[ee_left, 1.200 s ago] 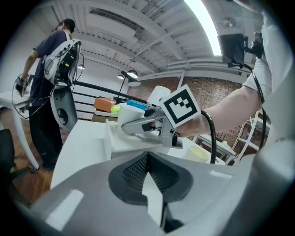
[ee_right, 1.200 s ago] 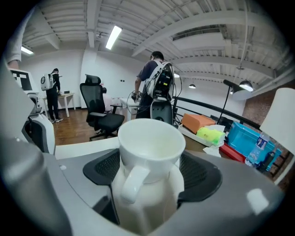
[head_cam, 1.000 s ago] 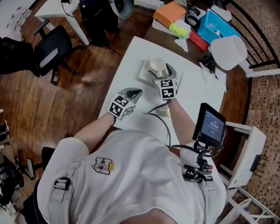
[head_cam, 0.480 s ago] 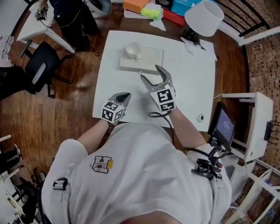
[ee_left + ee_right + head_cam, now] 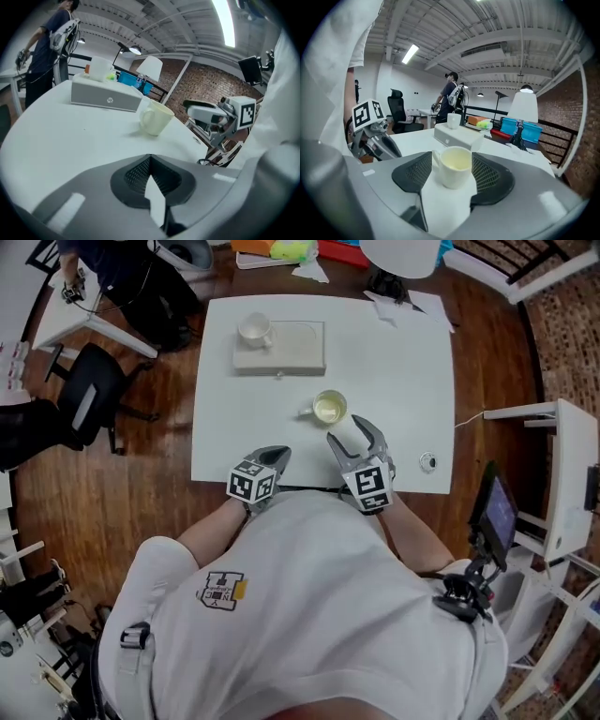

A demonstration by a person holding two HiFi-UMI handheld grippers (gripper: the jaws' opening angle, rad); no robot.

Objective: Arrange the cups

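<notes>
A cream cup (image 5: 328, 409) (image 5: 154, 118) (image 5: 453, 165) stands upright on the white table (image 5: 403, 381), its handle to the left. A white cup (image 5: 253, 329) (image 5: 100, 68) sits on the left end of a pale box (image 5: 286, 351) (image 5: 459, 133) at the back. My right gripper (image 5: 352, 434) is open just short of the cream cup. Its jaws have just been closing, the cup stands beyond the tips, and nothing is between them. My left gripper (image 5: 277, 457) (image 5: 150, 159) is shut and empty at the table's near edge.
A lamp with a white shade (image 5: 398, 251) and loose papers (image 5: 412, 306) stand at the table's back right. A small round object (image 5: 428, 462) lies near the right front corner. A screen on a stand (image 5: 497, 512) is at the right, an office chair (image 5: 89, 395) at the left.
My right gripper has drawn back from the box to the table's near side, uncovering the cream cup, and its jaws have narrowed. My left gripper has also come back to the near edge.
</notes>
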